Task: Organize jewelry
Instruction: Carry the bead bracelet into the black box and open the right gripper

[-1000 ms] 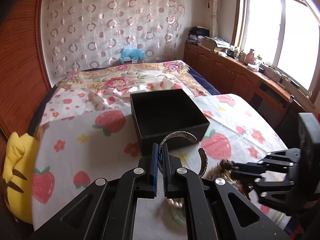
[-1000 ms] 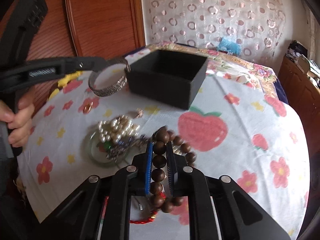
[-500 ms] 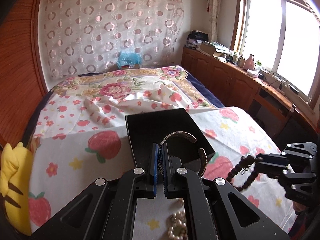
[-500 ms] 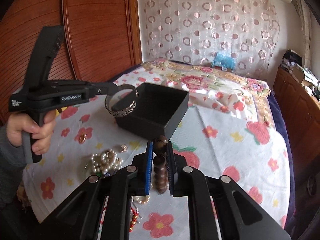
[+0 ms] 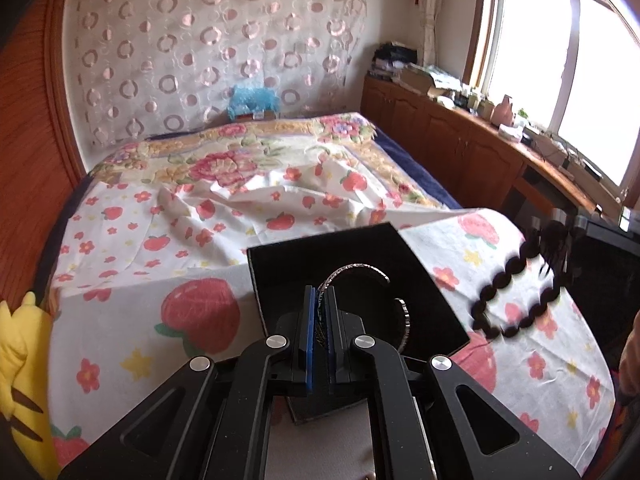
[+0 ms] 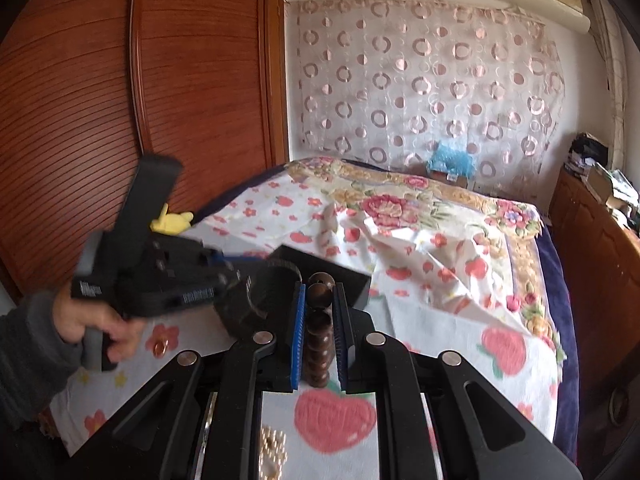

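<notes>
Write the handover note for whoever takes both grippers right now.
Left gripper: shut on the silver bangle, held over the open black box.
Right gripper: shut on the brown bead bracelet, lifted off the bed; its loop hangs beside the box in the left wrist view.
Box: on the strawberry sheet; no jewelry seen lying inside it.
Still on the sheet: a pearl strand near the bottom of the right wrist view and a small ring near the hand.
Done: both pieces picked up.
Left: release the bangle into the box, then the beads, then gather the loose pieces.
</notes>
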A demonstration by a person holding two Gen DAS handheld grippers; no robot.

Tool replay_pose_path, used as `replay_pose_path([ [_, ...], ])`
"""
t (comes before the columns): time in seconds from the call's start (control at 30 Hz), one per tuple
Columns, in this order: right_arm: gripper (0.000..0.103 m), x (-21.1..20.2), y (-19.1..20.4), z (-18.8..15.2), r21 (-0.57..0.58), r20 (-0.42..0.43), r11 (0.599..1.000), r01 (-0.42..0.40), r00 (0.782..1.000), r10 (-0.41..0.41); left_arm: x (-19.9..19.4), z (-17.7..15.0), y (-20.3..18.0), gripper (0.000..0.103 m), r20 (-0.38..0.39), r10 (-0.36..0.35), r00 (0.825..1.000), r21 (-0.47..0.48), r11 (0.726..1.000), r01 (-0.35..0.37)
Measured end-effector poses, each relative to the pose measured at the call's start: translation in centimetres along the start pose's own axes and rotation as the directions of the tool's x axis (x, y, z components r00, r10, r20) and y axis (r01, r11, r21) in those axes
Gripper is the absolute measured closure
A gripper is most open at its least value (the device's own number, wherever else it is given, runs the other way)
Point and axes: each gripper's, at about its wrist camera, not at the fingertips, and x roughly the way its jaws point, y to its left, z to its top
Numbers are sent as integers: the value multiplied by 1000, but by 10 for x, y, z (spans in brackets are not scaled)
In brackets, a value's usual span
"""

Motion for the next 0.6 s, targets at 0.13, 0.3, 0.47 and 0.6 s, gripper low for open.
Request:
replay_pose_path([
  [0.13, 88, 14, 1, 12, -4, 10, 1000, -13, 1000, 13, 11, 1, 0, 98, -34, -12, 999, -1, 1000, 12],
  [0.3, 88, 38, 2, 16, -9, -10, 1000, -10, 1000, 10, -7, 5, 3, 83, 8, -7, 1000, -8, 1000, 7],
  [0.47, 88, 62, 2, 18, -11, -33, 1000, -7, 999, 6, -39, -2, 16, 71, 60, 19, 998, -26, 1000, -18],
  [0.6, 88, 82, 0, 18, -24, -58, 999, 21, 998, -23, -59, -13, 32, 68, 78, 55, 995, -50, 997, -51],
])
